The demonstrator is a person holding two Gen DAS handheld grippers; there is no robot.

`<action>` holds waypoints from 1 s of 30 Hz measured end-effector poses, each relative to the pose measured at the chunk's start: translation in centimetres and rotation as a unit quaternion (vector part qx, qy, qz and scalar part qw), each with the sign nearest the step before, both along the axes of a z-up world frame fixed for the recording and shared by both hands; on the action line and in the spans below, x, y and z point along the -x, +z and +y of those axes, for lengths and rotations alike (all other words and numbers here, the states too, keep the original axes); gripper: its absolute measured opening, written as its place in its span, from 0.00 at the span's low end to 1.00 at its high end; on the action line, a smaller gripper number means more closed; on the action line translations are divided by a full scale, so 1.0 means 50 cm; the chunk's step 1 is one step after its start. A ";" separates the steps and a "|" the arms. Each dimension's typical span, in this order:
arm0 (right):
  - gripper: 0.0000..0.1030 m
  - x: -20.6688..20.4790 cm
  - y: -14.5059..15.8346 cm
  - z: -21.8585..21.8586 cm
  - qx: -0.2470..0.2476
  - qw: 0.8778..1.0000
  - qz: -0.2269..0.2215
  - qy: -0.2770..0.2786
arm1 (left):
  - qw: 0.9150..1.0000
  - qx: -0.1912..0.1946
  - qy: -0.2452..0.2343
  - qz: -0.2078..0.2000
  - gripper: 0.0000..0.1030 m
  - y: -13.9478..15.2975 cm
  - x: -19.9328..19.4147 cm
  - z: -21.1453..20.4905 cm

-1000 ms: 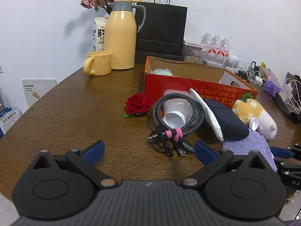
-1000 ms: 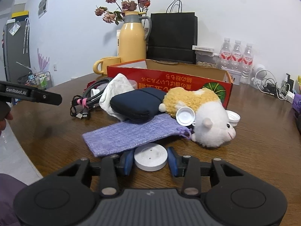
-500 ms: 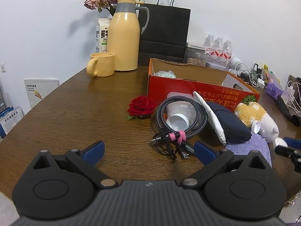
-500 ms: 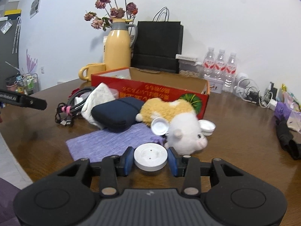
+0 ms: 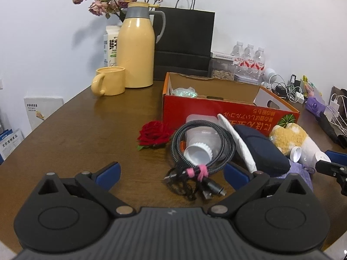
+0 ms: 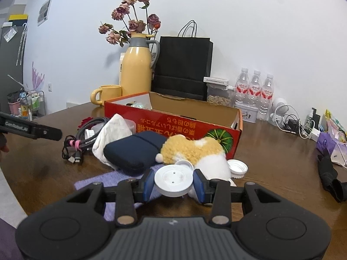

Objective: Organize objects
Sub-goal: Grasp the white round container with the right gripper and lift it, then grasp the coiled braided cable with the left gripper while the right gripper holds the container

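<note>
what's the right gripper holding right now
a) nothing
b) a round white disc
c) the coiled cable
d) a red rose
b: in the right wrist view the right gripper is shut on the round white disc, its blue pads pressed against either edge, while the rose and coiled cable lie on the table.

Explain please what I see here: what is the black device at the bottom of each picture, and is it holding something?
No robot: a person holds a two-finger gripper in each hand, with a camera on each that looks forward along its fingers. The black shape at the bottom is the gripper itself.

In the left view the left gripper has its jaws open and empty, above the table. In the right view the right gripper has its jaws shut on a white disc.

On the table lie a red box, a cable, a rose, a navy pouch, a plush toy and a purple cloth.
</note>
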State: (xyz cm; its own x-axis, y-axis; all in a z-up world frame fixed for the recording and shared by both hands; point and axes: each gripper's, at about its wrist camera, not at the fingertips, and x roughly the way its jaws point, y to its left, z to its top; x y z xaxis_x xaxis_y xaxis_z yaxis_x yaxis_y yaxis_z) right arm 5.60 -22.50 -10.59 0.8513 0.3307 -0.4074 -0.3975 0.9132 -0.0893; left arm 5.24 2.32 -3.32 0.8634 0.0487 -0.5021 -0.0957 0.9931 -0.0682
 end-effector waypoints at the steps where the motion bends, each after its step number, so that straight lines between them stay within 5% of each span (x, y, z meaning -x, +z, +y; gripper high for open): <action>1: 0.37 -0.004 0.001 0.003 -0.001 1.000 -0.001 0.001 | 1.000 -0.001 -0.002 0.002 1.00 -0.001 -0.009 -0.002; 19: 0.37 -0.049 0.005 0.021 -0.006 1.000 -0.002 0.004 | 0.992 -0.032 -0.088 0.079 1.00 -0.031 -0.147 -0.038; 30: 0.37 -0.063 0.005 0.030 -0.011 1.000 0.001 0.010 | 0.992 0.009 -0.070 0.105 1.00 -0.057 -0.176 -0.023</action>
State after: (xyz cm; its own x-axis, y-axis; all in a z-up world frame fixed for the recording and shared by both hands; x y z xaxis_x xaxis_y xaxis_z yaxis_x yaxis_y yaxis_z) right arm 8.76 -21.03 -10.36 0.8432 0.3569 -0.4021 -0.4164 0.9066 -0.0683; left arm 14.04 1.19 -6.17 0.7369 -0.0747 -0.6718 0.0294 0.9965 -0.0785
